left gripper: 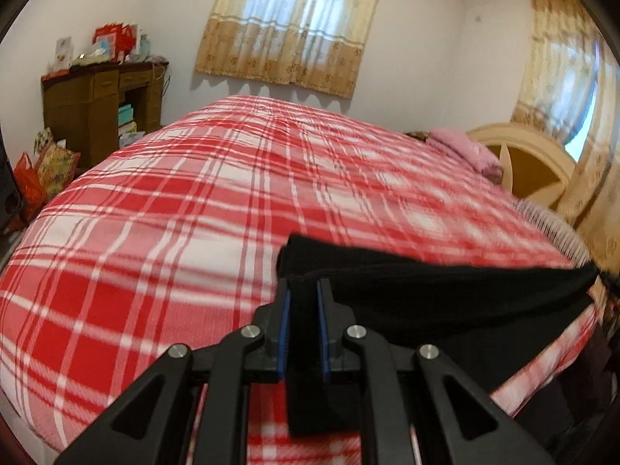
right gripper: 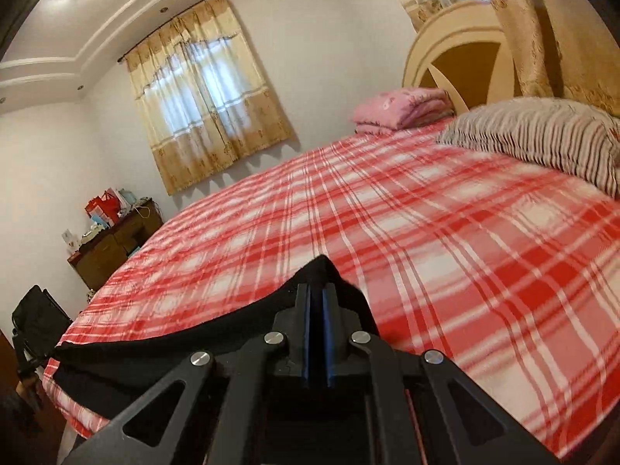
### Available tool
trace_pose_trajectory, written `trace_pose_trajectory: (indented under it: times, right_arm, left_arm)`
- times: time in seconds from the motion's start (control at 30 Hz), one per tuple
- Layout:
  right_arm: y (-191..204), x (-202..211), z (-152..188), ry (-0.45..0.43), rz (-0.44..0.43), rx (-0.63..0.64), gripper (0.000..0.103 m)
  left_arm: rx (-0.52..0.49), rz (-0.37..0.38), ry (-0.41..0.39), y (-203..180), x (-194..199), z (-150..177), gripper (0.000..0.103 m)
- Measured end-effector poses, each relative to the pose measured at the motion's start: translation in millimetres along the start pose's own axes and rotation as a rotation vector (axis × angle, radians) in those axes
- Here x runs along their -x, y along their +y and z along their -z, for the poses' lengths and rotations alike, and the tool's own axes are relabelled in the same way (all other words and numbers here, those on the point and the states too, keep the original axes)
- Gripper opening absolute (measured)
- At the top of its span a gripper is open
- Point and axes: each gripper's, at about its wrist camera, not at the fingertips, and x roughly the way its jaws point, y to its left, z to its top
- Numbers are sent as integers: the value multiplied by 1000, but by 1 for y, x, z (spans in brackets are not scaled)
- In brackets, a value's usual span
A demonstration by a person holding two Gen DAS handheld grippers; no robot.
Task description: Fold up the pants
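Black pants (left gripper: 445, 290) hang stretched over the near edge of a bed with a red and white plaid cover (left gripper: 193, 201). My left gripper (left gripper: 304, 290) is shut on one thick end of the black fabric, which fills the gap between the blue pads and stretches away to the right. In the right wrist view the same pants (right gripper: 174, 345) run off to the left. My right gripper (right gripper: 317, 294) is shut on the other end, and a peak of cloth sticks up past its fingertips. Both grippers hold the pants a little above the plaid cover (right gripper: 445, 232).
A folded pink blanket (right gripper: 403, 110) and a striped pillow (right gripper: 542, 139) lie at the head of the bed by a cream headboard (right gripper: 457, 58). A brown cabinet (left gripper: 100, 104) with boxes stands at the far wall, bags (left gripper: 42, 178) on the floor beside it. Curtained windows behind.
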Motion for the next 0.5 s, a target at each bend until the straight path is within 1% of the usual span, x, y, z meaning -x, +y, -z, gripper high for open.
trace_pose_trajectory:
  times: [0.1, 0.2, 0.33, 0.5]
  right_arm:
    - [-9, -2, 9, 31, 9, 2, 6]
    - [-10, -1, 16, 49, 16, 13, 6]
    - [-16, 1, 22, 58, 28, -7, 6]
    - [-21, 1, 30, 76, 51, -17, 6]
  left_arm:
    - [-27, -12, 5, 1, 2, 14, 14]
    - [-35, -15, 5, 3, 6, 20, 14]
    - [-42, -14, 10, 6, 10, 27, 14]
    - [-74, -38, 26, 3, 12, 37, 14]
